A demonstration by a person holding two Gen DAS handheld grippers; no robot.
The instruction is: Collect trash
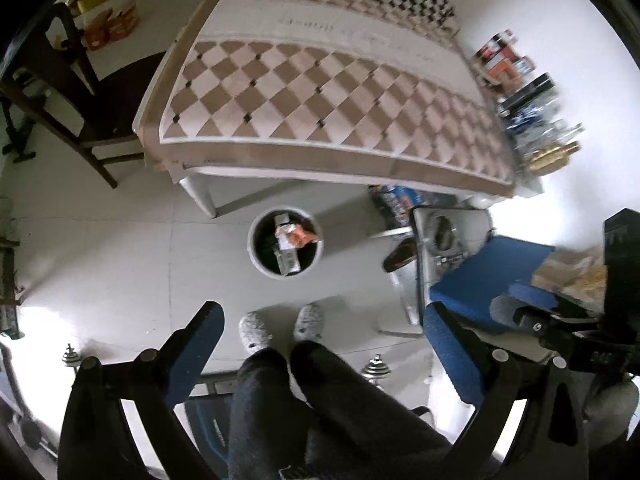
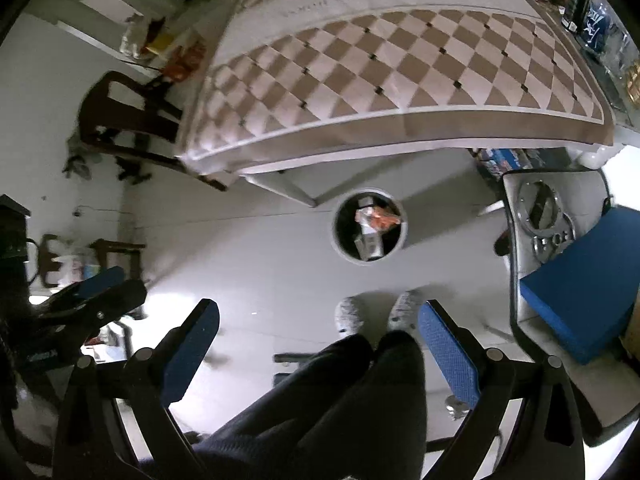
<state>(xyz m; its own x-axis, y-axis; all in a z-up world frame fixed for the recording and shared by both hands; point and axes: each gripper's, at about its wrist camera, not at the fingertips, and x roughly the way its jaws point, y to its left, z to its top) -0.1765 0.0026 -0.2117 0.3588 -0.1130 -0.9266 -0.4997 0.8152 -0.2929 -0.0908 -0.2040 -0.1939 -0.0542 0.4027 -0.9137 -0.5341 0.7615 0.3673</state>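
A round white trash bin [image 1: 256,258] stands on the floor just in front of the table; it also shows in the right wrist view [image 2: 340,248]. Inside lie white cartons and an orange wrapper [image 1: 300,235], also seen in the right wrist view [image 2: 382,220]. My left gripper [image 1: 322,334] is open and empty, held high above the floor, nearer to me than the bin. My right gripper [image 2: 318,330] is open and empty at a similar height. The right gripper shows at the right edge of the left wrist view [image 1: 532,320], and the left gripper at the left edge of the right wrist view [image 2: 102,292].
A table with a brown-and-cream checkered cloth [image 1: 320,92] fills the far side, with boxes and bottles [image 1: 528,112] at its right end. A dark wooden chair [image 1: 68,80] stands left. A chair with a blue cushion [image 2: 584,288] is right. The person's legs and slippers [image 1: 280,328] are below.
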